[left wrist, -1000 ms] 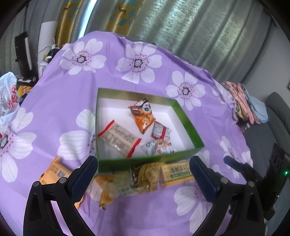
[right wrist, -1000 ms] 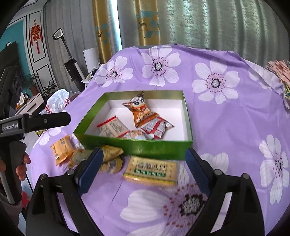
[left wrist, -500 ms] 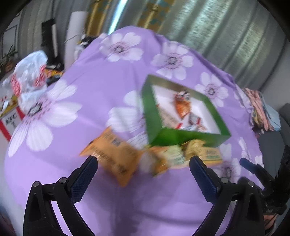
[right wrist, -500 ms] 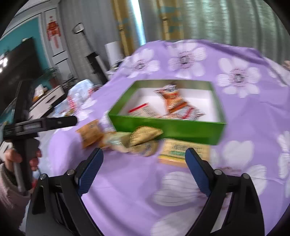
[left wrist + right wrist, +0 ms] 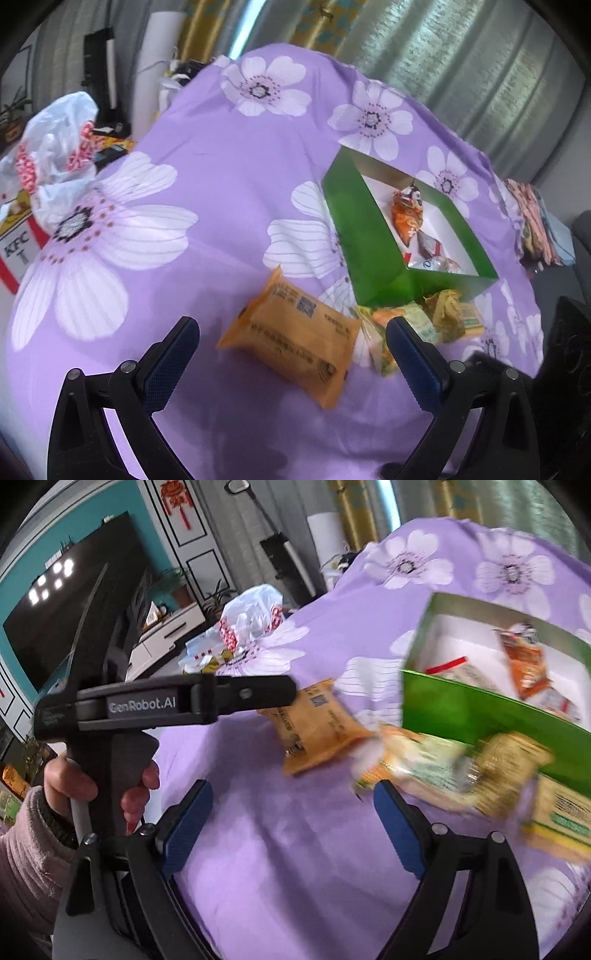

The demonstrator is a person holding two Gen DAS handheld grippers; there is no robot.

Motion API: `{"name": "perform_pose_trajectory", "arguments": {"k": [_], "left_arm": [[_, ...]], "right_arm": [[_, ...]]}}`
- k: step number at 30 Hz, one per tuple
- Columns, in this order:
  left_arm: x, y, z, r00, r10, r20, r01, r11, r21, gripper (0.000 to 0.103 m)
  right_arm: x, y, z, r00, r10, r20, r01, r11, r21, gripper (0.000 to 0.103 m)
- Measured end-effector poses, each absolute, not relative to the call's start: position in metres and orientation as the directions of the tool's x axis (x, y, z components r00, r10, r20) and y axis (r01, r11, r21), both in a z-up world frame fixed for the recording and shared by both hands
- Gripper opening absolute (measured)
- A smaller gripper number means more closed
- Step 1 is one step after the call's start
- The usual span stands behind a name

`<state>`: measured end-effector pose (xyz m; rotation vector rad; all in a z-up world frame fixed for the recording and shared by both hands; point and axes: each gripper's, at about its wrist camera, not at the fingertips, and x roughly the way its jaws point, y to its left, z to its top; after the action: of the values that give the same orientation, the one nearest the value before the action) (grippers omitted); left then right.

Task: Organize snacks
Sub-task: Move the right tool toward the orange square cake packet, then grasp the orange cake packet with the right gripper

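Right wrist: "GenRobot.AI" on left tool (image 5: 255, 694); left wrist: "KFC" box (image 5: 16, 245).

Both grippers tilt downward: left gripper (image 5: 291, 354) jaws wide apart and empty; right gripper (image 5: 291, 823) jaws, just narrowing slightly, also empty.

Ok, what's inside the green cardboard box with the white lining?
The green box holds an orange panda-printed bag, a red-and-silver packet, a clear wrapped snack and a red-edged pack. Its near wall hides anything lower.
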<state>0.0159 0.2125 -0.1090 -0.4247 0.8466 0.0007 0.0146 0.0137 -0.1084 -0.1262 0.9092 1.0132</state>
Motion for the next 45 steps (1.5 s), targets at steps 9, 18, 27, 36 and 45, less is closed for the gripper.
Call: {"name": "perform_pose_trajectory", "arguments": {"k": [9,18,27,36,45], "left_arm": [[0.052,0.215,-0.134,0.591,-0.248,-0.768,-0.106,0.920,-0.378,0.091],[0.054,0.213,-0.138,0.558,-0.249,-0.792,-0.107,0.924,-0.366,0.065],[0.048,0.209,-0.134,0.575,-0.241,-0.782,-0.111,0.924,-0.366,0.059],[0.018,0.205,-0.101,0.637,-0.184,-0.749,-0.133,0.930,-0.342,0.059],[0.001,0.175,-0.039,0.723,-0.137,-0.677,-0.083,0.956,-0.282,0.059]], "right_arm": [[0.043,0.068,-0.139,0.194,0.588,-0.785,-0.747,0.608,0.270,0.075],[0.055,0.070,-0.143,0.193,0.597,-0.779,-0.746,0.605,0.278,0.057],[0.058,0.069,-0.143,0.169,0.612,-0.773,-0.771,0.571,0.283,0.043],[0.042,0.066,-0.123,0.167,0.652,-0.739,-0.795,0.532,0.291,0.041],[0.021,0.043,-0.065,0.248,0.715,-0.654,-0.823,0.511,0.246,0.041]]}}
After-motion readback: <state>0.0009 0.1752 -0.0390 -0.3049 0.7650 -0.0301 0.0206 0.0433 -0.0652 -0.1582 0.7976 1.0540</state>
